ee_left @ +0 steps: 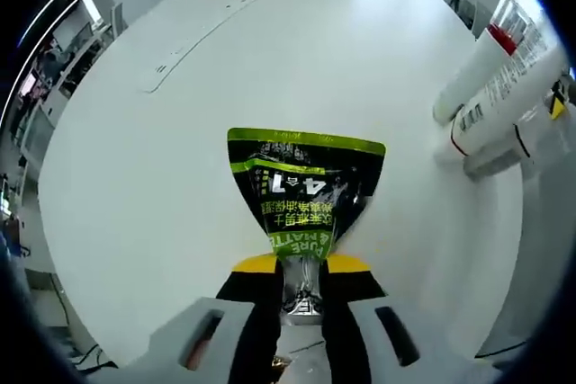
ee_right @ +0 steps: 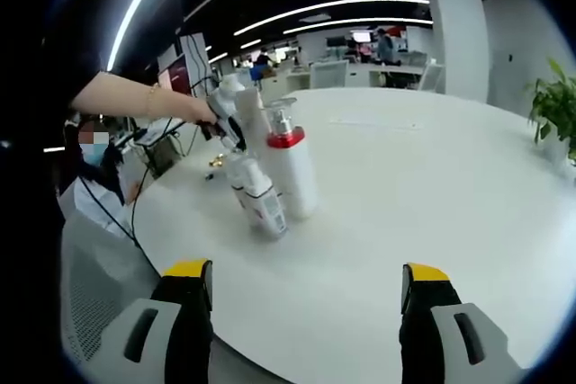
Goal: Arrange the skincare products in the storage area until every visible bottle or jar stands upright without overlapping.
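Left tongs pinch black-green pouch printed "PURE & MATTE"; right tongs spread wide.

The left gripper view looks steeply down on the white tabletop from close above, with two bottles at its right edge. The right gripper view sits low at the near rim, facing level across the tabletop toward those bottles, the shared part.
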`<state>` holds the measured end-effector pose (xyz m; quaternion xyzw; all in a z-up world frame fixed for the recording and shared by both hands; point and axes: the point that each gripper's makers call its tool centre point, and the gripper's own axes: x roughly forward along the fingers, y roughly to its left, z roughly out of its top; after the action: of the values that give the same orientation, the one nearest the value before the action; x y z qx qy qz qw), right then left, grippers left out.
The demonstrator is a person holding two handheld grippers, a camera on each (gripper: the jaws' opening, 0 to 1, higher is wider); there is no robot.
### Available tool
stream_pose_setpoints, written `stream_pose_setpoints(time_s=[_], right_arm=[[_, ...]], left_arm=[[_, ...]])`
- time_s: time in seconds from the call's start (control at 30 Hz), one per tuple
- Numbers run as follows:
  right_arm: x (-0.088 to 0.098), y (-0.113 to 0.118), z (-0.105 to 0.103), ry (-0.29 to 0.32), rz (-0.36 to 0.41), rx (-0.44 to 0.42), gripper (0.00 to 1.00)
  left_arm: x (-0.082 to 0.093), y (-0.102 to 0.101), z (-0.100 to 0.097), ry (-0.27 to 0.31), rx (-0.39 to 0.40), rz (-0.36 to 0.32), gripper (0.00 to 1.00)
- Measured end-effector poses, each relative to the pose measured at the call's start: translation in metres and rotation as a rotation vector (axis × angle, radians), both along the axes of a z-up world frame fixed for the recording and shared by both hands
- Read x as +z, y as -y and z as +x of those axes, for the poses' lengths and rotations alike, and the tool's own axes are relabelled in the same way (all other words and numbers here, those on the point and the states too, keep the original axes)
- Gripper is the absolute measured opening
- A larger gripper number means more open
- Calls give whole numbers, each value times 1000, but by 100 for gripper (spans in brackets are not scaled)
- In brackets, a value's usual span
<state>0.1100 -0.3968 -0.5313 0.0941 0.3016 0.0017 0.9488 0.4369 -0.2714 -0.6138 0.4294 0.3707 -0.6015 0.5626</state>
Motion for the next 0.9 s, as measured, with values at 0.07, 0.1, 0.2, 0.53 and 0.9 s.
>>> stream_pose_setpoints(time_s=[0.07,0.1,0.2,0.53,0.9], right_arm=[[1,-1,1,3,-1,6,89],[2,-2,1,5,-1,9,89],[6,-4,3,25,31,16,90],[74,-36,37,225,242,55,86],[142,-116,75,380,620,217,73]], left_arm=[[13,-5,-9,-16,18,-31,18],[22,-6,-11,-1,9,-64,18],[47,-12,-18,31,-20,-130,18],[102,-51,-46,87,-79,-236,18],[157,-62,-108,155,-335,-314,18]])
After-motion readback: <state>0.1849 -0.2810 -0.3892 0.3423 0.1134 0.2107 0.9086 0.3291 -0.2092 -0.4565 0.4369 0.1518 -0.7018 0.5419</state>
